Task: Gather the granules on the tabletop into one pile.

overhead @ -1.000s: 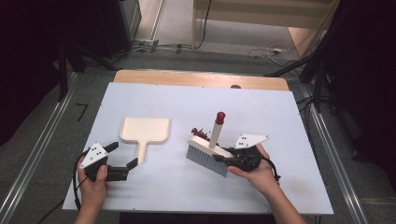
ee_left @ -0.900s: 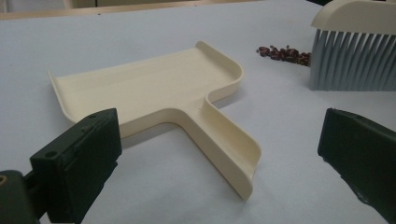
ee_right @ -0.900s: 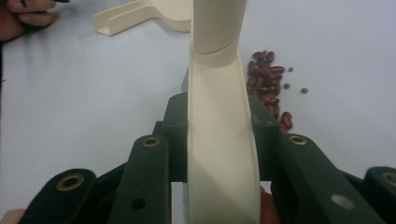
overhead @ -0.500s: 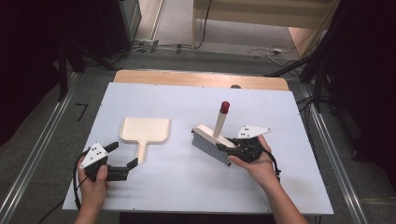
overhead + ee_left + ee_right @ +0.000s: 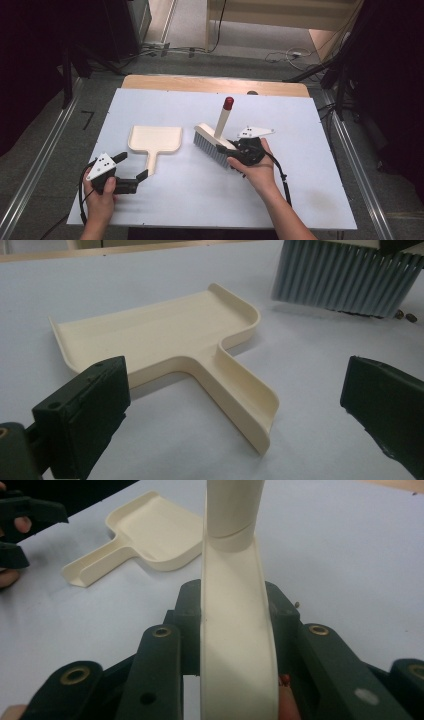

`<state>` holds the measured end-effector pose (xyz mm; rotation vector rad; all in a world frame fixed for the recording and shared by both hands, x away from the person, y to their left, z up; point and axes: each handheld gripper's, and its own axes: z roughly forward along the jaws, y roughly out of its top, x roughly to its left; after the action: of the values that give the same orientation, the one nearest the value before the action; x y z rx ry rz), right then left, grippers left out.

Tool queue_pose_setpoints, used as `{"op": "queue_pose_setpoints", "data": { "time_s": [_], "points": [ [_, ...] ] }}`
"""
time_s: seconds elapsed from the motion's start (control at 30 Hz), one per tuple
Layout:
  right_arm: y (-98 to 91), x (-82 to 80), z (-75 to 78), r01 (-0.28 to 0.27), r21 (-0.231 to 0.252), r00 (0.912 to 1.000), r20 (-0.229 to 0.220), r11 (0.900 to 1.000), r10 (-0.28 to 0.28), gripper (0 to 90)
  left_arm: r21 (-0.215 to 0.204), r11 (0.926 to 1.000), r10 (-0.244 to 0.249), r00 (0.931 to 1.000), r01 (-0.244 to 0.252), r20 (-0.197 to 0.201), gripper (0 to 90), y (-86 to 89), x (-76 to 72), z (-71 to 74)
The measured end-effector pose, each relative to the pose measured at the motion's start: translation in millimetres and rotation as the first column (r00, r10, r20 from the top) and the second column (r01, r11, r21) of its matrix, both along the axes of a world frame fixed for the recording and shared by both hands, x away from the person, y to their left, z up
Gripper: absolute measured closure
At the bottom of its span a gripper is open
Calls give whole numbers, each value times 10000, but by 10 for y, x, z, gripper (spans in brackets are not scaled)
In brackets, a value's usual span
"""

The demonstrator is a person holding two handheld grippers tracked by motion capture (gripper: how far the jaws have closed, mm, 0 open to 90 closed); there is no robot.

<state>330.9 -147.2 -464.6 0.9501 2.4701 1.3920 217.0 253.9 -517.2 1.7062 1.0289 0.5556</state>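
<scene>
The right gripper (image 5: 239,151), held in the person's right hand (image 5: 255,172), is clamped on the cream back of a hand brush (image 5: 214,144). In the right gripper view the two black jaws press on either side of the brush's body. Seen from above, the brush sits just right of the table's centre, its grey bristles facing about 8 o'clock and its handle rising toward 12 o'clock to a red tip (image 5: 228,103). At roughly 9 o'clock from the brush, close but apart, a cream dustpan (image 5: 155,139) lies flat on the white table (image 5: 310,200), handle pointing to 6 o'clock. The left gripper (image 5: 134,171), at 7 o'clock from the dustpan, has its jaws spread wide and empty, one on each side of the handle's end.
</scene>
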Motion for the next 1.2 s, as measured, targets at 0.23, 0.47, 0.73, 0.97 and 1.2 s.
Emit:
{"op": "queue_pose_setpoints", "data": {
  "time_s": [0.23,0.47,0.73,0.97,1.2],
  "points": [
    [-77,95,-70,571,-104,9983,-126,9983,-572,650,71,10000,-35,10000,35,-15,0,-3,1,1],
    [-216,137,-49,1150,-235,9934,-7,9931,-1150,650,102,9999,-31,10000,31,-4,0,-10,2,0],
    [-346,118,-21,1332,91,9911,5,9910,-1332,650,117,9999,-43,10000,43,-2,0,-10,1,-1],
    [-529,-87,212,-231,-40,9984,511,9997,233,649,105,9999,-31,10000,31,1,0,-9,2,-1],
    [-812,-297,161,-1789,-161,9837,130,9837,1791,649,183,9998,-5,10000,5,-31,0,-20,6,-1]
  ]
}}
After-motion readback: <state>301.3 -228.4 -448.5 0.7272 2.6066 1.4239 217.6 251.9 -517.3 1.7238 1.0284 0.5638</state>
